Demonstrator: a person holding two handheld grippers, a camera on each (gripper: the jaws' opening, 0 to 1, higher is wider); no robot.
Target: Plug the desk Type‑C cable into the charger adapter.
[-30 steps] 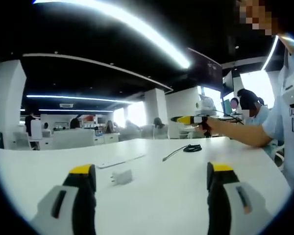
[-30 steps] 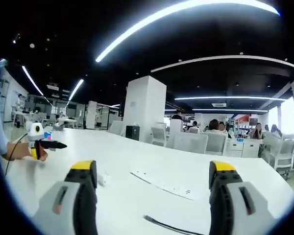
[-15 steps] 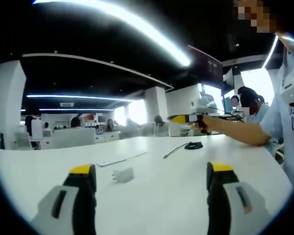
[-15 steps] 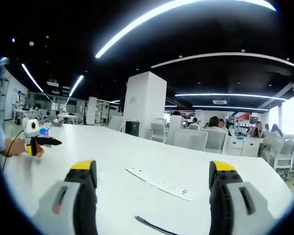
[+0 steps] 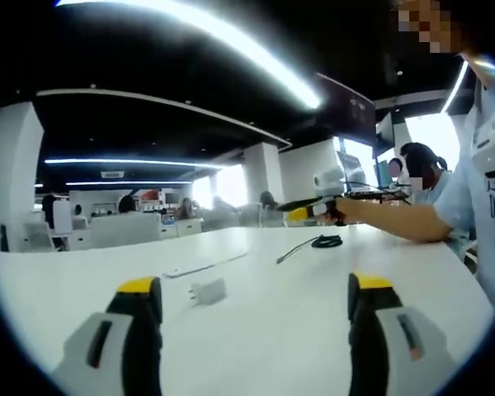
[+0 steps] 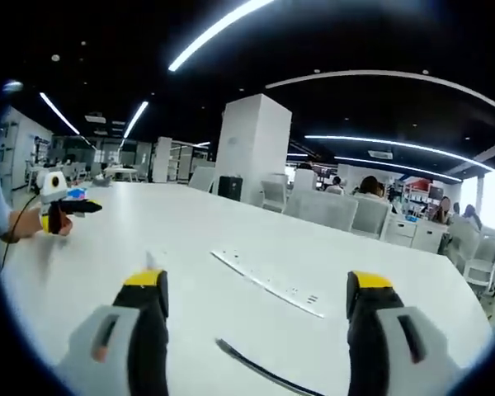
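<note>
Left gripper [image 5: 256, 309]: jaws wide apart at the bottom of the left gripper view, nothing between them, hovering above the white table [image 5: 297, 330].

Adapter [image 5: 207, 291]: small white block lying on the table just above and right of the left jaw tip, lower centre-left of frame, clear of both jaws. A white power strip [image 5: 206, 266] lies flat just beyond it, slightly up-frame.

Cable [image 5: 313, 245]: dark, coiled at the far end with a straight tail running down-left, centre-right of frame, well apart from the adapter and further from the jaws.

Right gripper [image 5: 301, 214] also enters the left gripper view at right of centre, held by the person's hand [image 5: 340, 210], above the cable coil. Can't tell its jaw gap from there.

Right gripper view: own jaws wide apart at the bottom, empty. The cable [image 6: 260, 369] crosses the bottom centre between the jaws as a dark line. Power strip [image 6: 268, 285] runs diagonally mid-frame above it. Left gripper [image 6: 62, 210] shows at far left in the person's other hand [image 6: 25, 223].
</note>
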